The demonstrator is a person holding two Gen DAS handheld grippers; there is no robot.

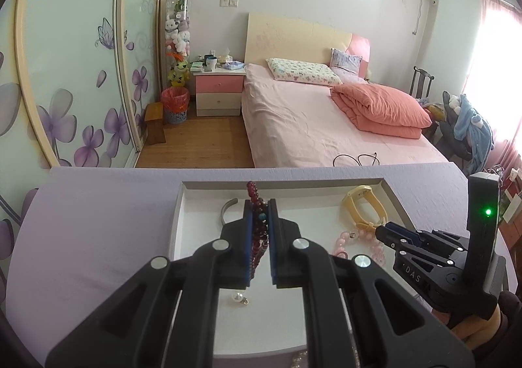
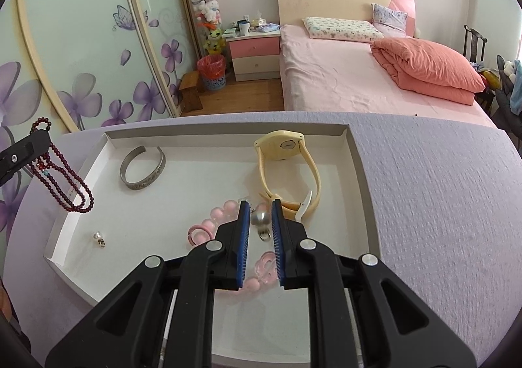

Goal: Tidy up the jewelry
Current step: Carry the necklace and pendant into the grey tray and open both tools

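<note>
My left gripper [image 1: 260, 205] is shut on a dark red bead necklace [image 1: 259, 231] and holds it above the white tray [image 1: 176, 221]. In the right wrist view the necklace [image 2: 62, 185] hangs from the left gripper [image 2: 39, 136] over the tray's left rim [image 2: 75, 185]. My right gripper [image 2: 260, 205] is open, low over a pink bead bracelet [image 2: 212, 224] and a small silver piece [image 2: 259, 219]. A silver bangle [image 2: 142, 169], a yellow watch [image 2: 287, 169] and a pearl earring [image 2: 98, 236] lie in the tray.
The tray sits on a lilac cloth-covered table [image 2: 440, 221]. Beyond the table's far edge are a pink bed [image 2: 359, 74], a nightstand [image 2: 256, 54] and floral wardrobe doors [image 2: 81, 58]. The right gripper also shows in the left wrist view [image 1: 381, 231].
</note>
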